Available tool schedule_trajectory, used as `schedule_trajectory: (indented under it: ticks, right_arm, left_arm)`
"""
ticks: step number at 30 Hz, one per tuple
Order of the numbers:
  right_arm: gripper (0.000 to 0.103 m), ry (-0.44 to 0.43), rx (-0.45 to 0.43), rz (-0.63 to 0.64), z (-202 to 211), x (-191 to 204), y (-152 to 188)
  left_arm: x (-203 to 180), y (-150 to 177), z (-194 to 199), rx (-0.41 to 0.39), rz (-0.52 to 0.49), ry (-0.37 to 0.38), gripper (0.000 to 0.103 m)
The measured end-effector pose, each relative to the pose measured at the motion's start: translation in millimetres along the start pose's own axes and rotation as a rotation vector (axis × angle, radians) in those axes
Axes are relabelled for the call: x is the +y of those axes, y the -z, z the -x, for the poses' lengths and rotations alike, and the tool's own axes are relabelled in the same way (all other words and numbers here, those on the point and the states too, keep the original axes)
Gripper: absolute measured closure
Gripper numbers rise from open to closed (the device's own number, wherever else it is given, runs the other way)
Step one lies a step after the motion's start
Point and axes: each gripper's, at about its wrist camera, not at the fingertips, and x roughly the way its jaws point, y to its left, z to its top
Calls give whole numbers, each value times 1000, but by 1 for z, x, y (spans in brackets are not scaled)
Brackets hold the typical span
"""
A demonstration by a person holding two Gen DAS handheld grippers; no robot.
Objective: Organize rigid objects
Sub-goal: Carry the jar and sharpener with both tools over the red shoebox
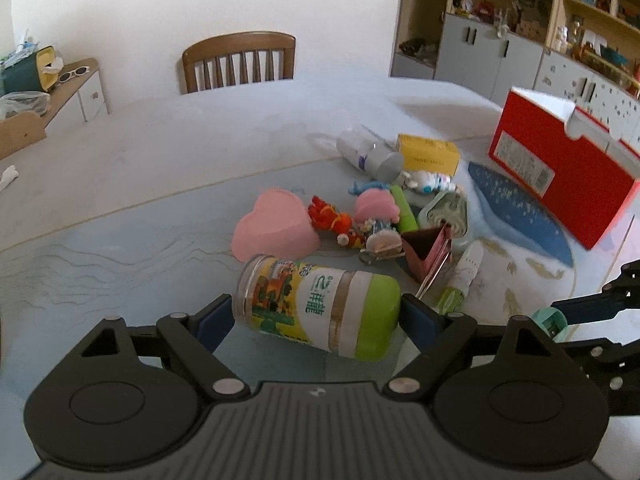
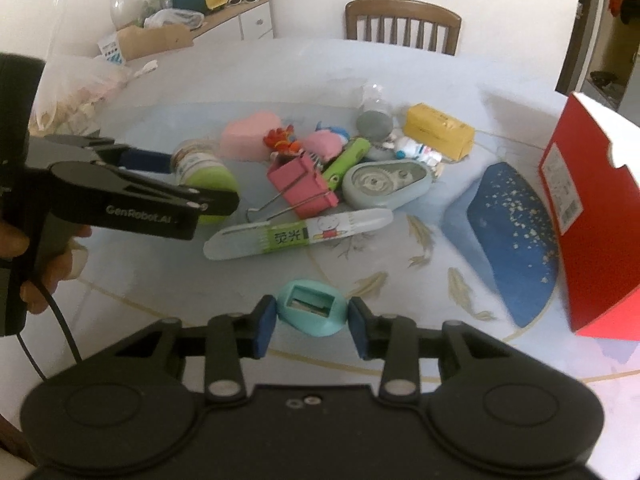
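Observation:
My left gripper (image 1: 316,314) is shut on a green-capped jar (image 1: 320,304) lying sideways, held end to end just above the table; it also shows in the right wrist view (image 2: 204,184). My right gripper (image 2: 312,322) is shut on a small teal sharpener (image 2: 312,310), seen too in the left wrist view (image 1: 550,320). A pile of small things lies beyond: a pink heart box (image 1: 274,228), a pink binder clip (image 2: 302,188), a highlighter pen (image 2: 296,234), a grey tape dispenser (image 2: 386,184), a yellow box (image 2: 438,130).
An open red box (image 2: 592,216) stands at the right, with a blue lid (image 2: 516,240) lying beside it. A wooden chair (image 1: 240,60) stands at the table's far side. A side cabinet (image 2: 240,12) with clutter is at the back left.

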Motion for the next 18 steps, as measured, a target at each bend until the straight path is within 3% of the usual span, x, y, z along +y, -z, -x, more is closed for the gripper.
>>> schedule_trajectory:
  ticks: [8, 18]
  right_arm:
    - [65, 23, -47, -46, 25, -19, -7]
    - [65, 29, -116, -79, 69, -68, -27]
  left_arm:
    - [-12, -16, 24, -36, -2, -8, 14]
    - [-65, -59, 57, -103, -23, 18, 14]
